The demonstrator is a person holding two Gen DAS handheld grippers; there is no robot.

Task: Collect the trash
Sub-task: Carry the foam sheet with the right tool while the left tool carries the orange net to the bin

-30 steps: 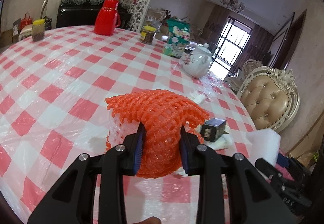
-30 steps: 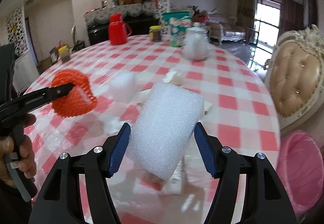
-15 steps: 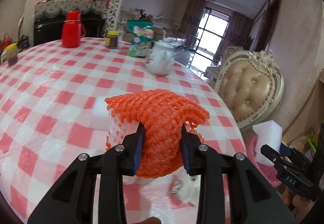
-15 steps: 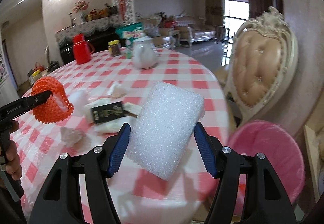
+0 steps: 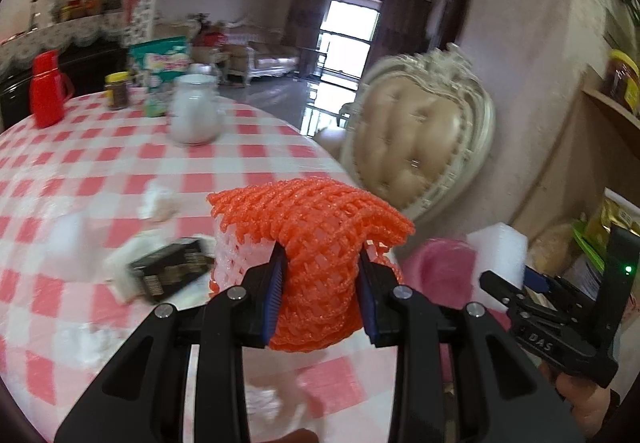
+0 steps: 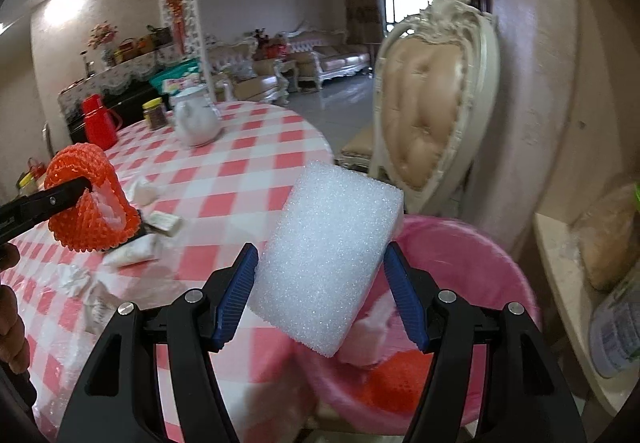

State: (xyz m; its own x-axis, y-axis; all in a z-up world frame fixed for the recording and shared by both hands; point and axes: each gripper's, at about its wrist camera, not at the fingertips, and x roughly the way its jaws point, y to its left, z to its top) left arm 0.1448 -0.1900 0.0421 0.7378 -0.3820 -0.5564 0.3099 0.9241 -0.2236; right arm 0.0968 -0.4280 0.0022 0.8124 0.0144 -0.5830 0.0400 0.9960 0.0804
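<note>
Left hand-held gripper (image 5: 320,295): pads clamped on the orange foam net (image 5: 316,243), held in the air above the right edge of the bench (image 5: 248,159). Black box (image 5: 168,271) and white scraps lie on the bench just left of it. Right hand-held gripper (image 6: 326,303): clamped on the white foam block (image 6: 332,251), above the near rim of the pink bin (image 6: 480,251) beside the bench.

The orange foam-mesh fruit sleeve (image 5: 316,231) looks rough and open-knit, the white rectangular foam block (image 6: 328,255) finely porous and matt. A glossy clear film covers the red-and-white checked tablecloth (image 6: 248,171). The pink plastic bin (image 6: 472,255) appears smooth, the beige tufted chair (image 6: 432,111) softly shiny.
</note>
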